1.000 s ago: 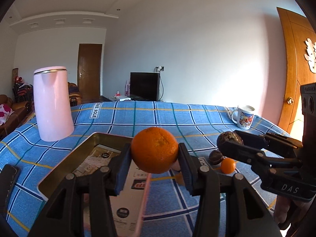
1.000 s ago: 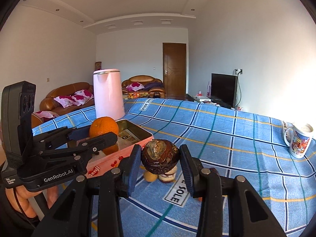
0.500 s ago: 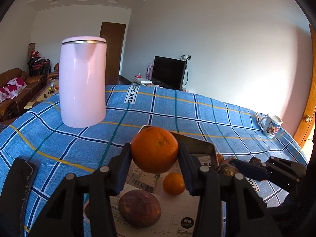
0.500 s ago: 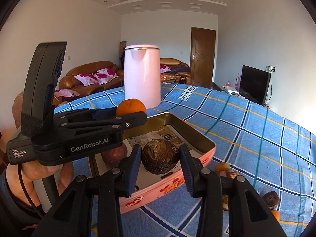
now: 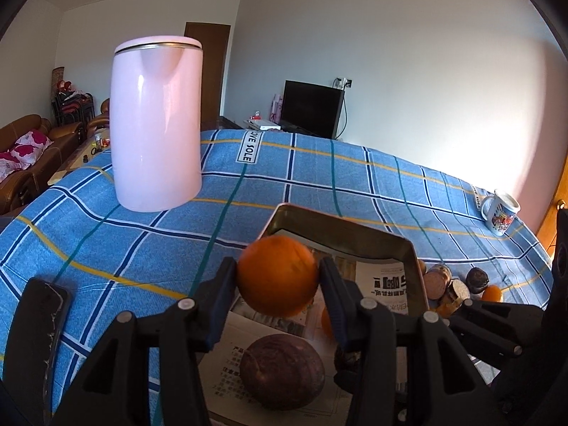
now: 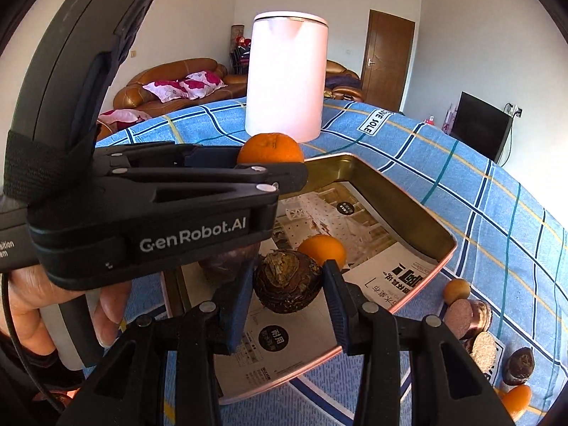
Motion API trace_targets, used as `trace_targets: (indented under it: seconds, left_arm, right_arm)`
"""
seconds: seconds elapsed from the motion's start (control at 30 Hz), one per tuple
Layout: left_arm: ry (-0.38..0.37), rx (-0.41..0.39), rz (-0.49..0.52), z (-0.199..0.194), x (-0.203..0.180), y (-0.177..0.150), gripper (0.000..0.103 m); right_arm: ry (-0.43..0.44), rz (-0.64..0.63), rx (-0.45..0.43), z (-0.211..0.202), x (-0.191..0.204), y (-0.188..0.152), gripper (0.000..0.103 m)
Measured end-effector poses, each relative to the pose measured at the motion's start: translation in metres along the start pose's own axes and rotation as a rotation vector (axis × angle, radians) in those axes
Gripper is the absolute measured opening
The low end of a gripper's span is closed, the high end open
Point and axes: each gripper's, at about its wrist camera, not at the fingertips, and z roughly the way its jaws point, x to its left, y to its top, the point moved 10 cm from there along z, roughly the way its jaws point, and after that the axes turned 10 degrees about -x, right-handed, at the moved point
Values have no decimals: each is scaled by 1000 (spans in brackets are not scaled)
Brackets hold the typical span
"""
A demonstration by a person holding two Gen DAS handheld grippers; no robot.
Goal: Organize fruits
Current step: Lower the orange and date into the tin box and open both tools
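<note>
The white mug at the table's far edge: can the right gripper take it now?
Probably not: the right gripper is shut on a dark brown fruit above the tray, and the mug stands far away.

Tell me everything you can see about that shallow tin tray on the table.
The tray is a shallow rectangular tin with rounded corners, dull gold inside and pink on its outer wall. It sits flat on the blue checked tablecloth, in front of the pink kettle. Printed paper lines its floor. A small orange and a dark purple fruit lie inside. More fruit lies on the cloth just beyond one corner.
</note>
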Motion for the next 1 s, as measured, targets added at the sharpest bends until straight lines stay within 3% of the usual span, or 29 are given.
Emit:
trace_targets:
  seconds: [0.13,0.3,0.5,0.6,0.77,1.0]
  left_arm:
    - [1,-20,-9,-6,-2,4,60]
    - [-10,-73,-18,-24,-10,10,69]
    - [-41,-116,-29,-34,-31,12,77]
    - [-45,-105,-12,-32,-39,7,79]
    - [-49,-95,-12,-30,-40,4,79]
    - [-54,-88,-21,-31,-40,2,79]
  right_arm:
    - [-2,19,-20,-10,-3,-3,62]
    - [-50,50,-104,-54,-33,-10,63]
    - [-271,105,-109,-91,-109,-37,63]
    - [-270,110,-91,-86,-115,-41,58]
    - [-247,16,-55,-72,-91,-36,44]
    - [-246,-54,75,-46,-90,-48,40]
